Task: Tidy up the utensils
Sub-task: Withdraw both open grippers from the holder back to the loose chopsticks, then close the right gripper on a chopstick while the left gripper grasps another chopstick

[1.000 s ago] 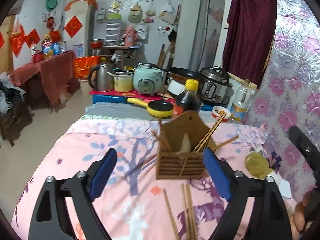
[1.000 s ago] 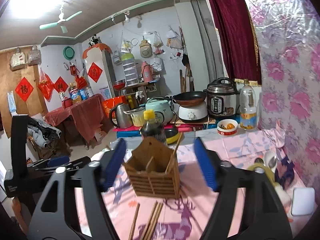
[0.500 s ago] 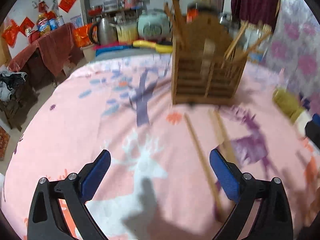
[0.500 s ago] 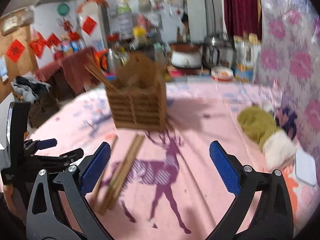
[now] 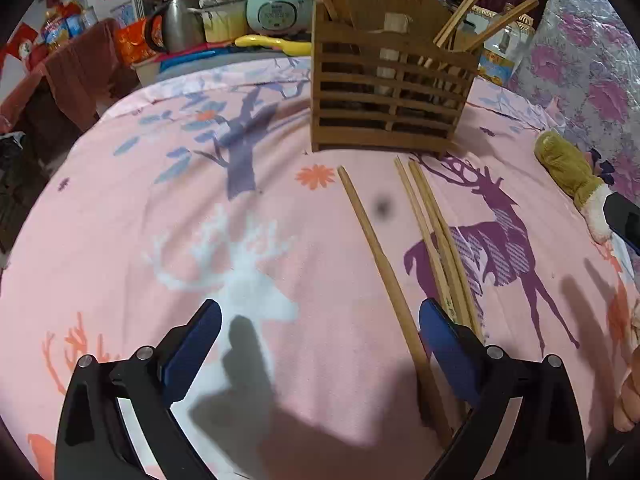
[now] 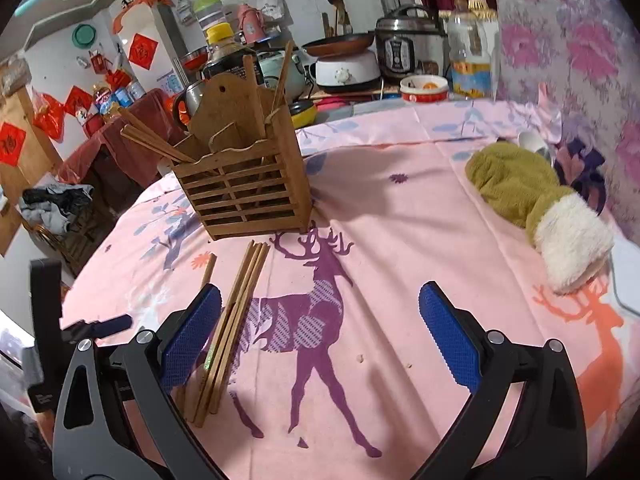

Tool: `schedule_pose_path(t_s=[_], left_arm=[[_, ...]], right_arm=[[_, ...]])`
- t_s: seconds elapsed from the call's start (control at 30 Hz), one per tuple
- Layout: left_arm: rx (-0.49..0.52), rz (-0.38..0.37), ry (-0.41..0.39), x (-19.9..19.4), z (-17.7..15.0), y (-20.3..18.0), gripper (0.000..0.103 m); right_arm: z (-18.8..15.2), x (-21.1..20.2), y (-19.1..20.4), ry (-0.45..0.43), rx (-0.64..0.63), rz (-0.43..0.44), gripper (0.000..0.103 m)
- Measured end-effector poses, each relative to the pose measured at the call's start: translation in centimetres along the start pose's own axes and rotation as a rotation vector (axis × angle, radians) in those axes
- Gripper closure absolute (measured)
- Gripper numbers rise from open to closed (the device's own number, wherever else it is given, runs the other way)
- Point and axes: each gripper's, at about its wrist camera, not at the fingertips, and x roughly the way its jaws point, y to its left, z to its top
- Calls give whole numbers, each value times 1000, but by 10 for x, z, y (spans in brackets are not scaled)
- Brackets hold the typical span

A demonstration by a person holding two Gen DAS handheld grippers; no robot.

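Observation:
A slatted wooden utensil holder [image 5: 390, 92] stands on the pink deer-print cloth [image 5: 160, 208], with several chopsticks upright in it; it also shows in the right wrist view [image 6: 248, 188]. In front of it lie loose wooden chopsticks: one alone [image 5: 384, 264] and a bundle [image 5: 438, 240] to its right, seen too in the right wrist view [image 6: 236, 316]. My left gripper [image 5: 320, 344] is open and empty, low over the cloth, its right finger [image 5: 448, 344] beside the chopsticks' near ends. My right gripper [image 6: 320, 340] is open and empty, its left finger [image 6: 192, 336] over the bundle.
A green plush mitten with a white cuff [image 6: 532, 196] lies at the right. Behind the table stand a rice cooker [image 5: 278, 10], a kettle [image 5: 174, 28], a pressure cooker [image 6: 408, 46], bottles and a yellow pan [image 5: 272, 42]. The left gripper's body [image 6: 48, 320] shows at the left.
Both grippers have dropped from above the holder to low over the cloth, pitched down toward the loose chopsticks. Both stay open and empty.

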Motion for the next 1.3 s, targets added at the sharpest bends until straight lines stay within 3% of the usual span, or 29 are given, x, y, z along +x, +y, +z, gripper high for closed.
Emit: schedule_pose_path(t_s=[0.27,0.4,0.5,0.63,0.8,1.0,1.3], left_arm=[[68,5,13,6,-4,-16,6],[118,42,46,16,-8,-24,4],[98,38,51,19,-5,-17,4],[24,86,50,26,7,11,4],[-79,144,45,29,18,42,4],[-79,151,40,28,20,42,4],[-81,148,43,28,20,44,4]], right_arm=[[-1,10,-7,58,64,45,7],[-2,11,-8,68,72,48,7],[-3,13,-6,75,62,45,7],[-5,14,-1,78,36,37,7],[-12,18,13,102,-34,40,7],[-34,41,43,220,-185,75,10],[-61,50,71,295,-343,108,12]])
